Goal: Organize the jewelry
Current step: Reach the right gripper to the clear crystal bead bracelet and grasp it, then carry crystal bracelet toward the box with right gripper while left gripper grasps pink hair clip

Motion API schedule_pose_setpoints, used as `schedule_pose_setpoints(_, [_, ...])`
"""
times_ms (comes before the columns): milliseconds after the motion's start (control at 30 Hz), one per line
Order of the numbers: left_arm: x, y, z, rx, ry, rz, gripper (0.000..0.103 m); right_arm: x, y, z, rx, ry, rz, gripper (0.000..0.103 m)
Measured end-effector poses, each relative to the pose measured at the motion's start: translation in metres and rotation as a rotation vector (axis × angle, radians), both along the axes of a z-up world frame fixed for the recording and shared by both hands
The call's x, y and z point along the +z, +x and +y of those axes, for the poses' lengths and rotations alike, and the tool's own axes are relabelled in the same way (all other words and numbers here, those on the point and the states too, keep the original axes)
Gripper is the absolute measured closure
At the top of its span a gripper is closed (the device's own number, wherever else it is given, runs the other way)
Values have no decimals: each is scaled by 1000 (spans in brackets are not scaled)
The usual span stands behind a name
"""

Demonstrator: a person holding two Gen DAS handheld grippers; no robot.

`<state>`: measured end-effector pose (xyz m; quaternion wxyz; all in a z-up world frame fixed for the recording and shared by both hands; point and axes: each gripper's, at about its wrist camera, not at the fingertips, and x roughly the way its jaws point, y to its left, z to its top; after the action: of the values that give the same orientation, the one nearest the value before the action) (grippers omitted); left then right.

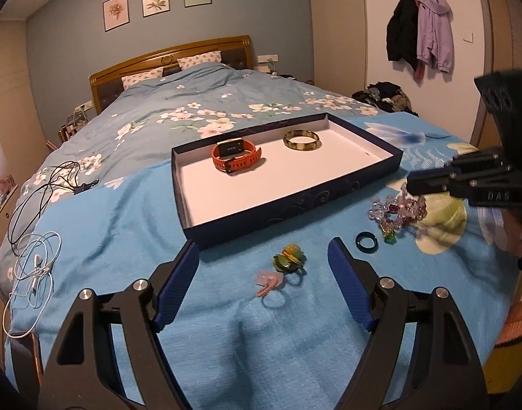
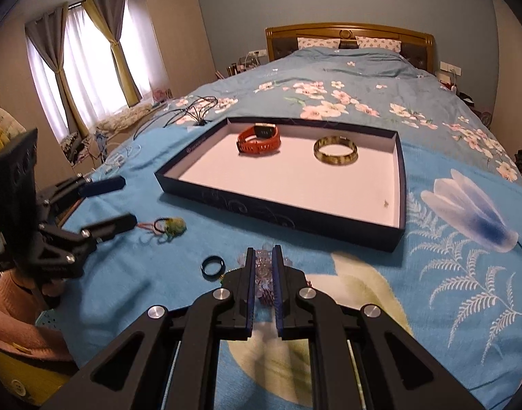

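Observation:
A dark blue tray (image 1: 295,212) (image 2: 261,208) with a white floor lies on the bed. In it sit an orange watch (image 1: 237,157) (image 2: 259,141) and a mottled bangle (image 1: 302,140) (image 2: 335,150). My right gripper (image 2: 263,251) (image 1: 411,184) is shut on a purple crystal bead bracelet (image 2: 262,273) (image 1: 397,208) that rests on the bedspread in front of the tray. A dark ring (image 1: 366,241) (image 2: 213,266) lies just left of it. My left gripper (image 1: 262,246) (image 2: 127,201) stands open over a green pendant (image 1: 288,258) (image 2: 175,225) and a pink hair tie (image 1: 269,282), touching neither.
White earphone cables (image 1: 35,263) and a black cable (image 1: 49,184) lie on the bed's left side. A person's hand (image 1: 520,235) holds the right gripper, and a pink sleeve (image 2: 8,307) shows behind the left one. The bed edge runs close behind both grippers.

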<state>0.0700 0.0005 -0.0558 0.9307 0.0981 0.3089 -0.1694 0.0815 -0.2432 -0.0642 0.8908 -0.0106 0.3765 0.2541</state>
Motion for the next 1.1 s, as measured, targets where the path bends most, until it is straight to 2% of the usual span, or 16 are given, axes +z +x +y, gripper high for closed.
schedule_pose_setpoints(400, [-8, 13, -1, -6, -5, 62, 33, 17, 0, -7, -11, 44, -38, 95])
schedule_pose_setpoints(600, [-14, 21, 3, 2, -30, 118, 43, 23, -2, -9, -16, 53, -56, 95])
schedule_pose_setpoints(733, [-20, 26, 5, 3, -31, 159, 54, 26, -1, -10, -13, 57, -64, 95])
schedule_pose_setpoints(900, [-29, 33, 2, -9, -23, 222, 56, 26, 0, -10, -13, 60, -66, 95])
schedule_pose_setpoints(1100, [-38, 37, 0, 1, -14, 268, 66, 24, 1, -9, -9, 65, -61, 95])
